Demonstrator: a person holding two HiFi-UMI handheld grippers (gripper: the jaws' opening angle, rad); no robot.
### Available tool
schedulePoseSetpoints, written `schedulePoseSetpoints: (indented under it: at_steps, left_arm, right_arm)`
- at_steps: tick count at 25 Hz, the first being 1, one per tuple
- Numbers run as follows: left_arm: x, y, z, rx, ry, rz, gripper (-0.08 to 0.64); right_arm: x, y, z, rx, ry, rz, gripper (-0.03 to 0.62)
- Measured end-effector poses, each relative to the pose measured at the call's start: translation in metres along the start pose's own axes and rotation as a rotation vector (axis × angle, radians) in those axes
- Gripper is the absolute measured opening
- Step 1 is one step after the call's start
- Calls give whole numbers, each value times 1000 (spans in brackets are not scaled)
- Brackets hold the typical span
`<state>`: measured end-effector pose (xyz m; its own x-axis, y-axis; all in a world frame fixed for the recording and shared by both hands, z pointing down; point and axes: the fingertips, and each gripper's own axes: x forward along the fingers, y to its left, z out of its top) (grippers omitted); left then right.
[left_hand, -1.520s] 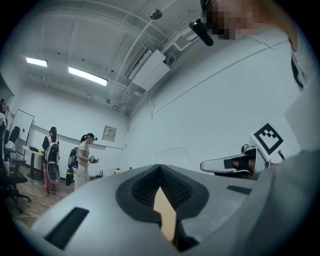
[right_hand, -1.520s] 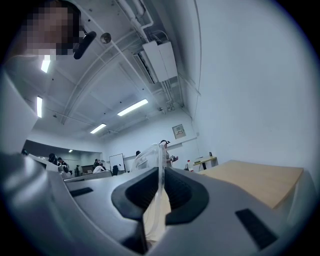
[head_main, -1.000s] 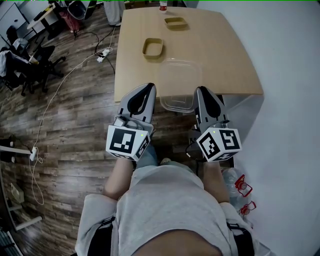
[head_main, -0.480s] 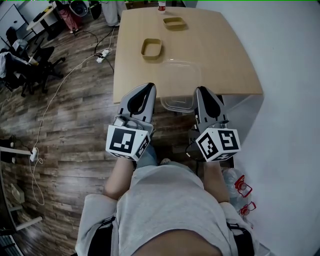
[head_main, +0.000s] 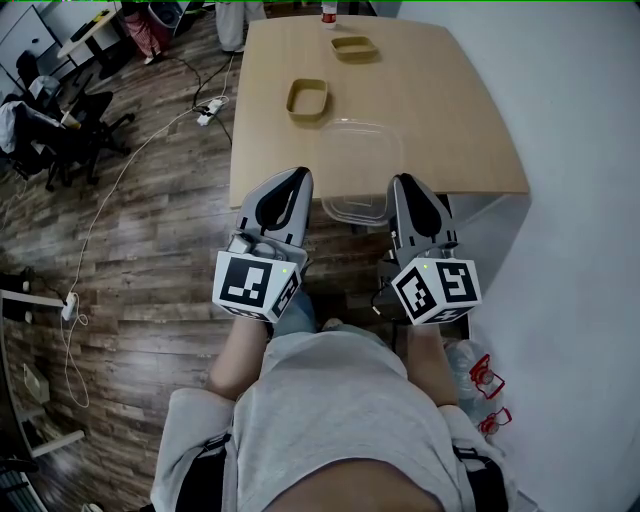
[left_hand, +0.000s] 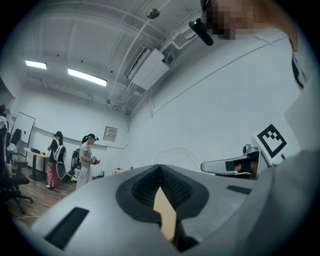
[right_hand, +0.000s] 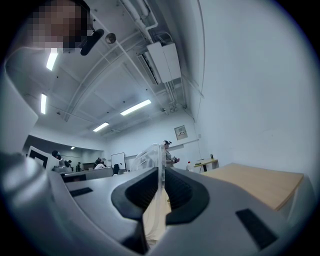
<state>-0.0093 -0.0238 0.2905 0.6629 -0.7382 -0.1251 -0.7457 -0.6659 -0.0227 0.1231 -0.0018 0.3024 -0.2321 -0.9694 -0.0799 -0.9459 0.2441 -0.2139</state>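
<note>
- Left gripper (head_main: 292, 180): jaws closed together, nothing seen between them in the left gripper view; tip just beside the left side of the clear container (head_main: 362, 165)
- Right gripper (head_main: 406, 186): jaws clamped on the clear container's right rim, with the clear plastic edge standing between them
- Clear container: at the near edge of the wooden table (head_main: 460, 120), between the two grippers
- Nearer tan tray (head_main: 307, 97) and farther tan tray (head_main: 354, 46): beyond the container, well apart from it

Clear glossy plastic container (head_main: 362, 170), matt wooden table (head_main: 450, 110)
</note>
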Motion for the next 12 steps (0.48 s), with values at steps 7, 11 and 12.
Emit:
schedulePoseSetpoints:
  at_steps: [7, 11, 12]
  left_arm:
    - [0, 2, -4, -7, 7, 0, 15]
    - [0, 2, -6, -7, 10, 2, 14]
    - [1, 2, -6, -7, 11, 2, 14]
  right_arm:
    - [1, 0, -3, -2, 2, -3, 48]
    - [2, -1, -5, -2, 7, -2, 48]
    - [2, -1, -5, -2, 6, -2, 48]
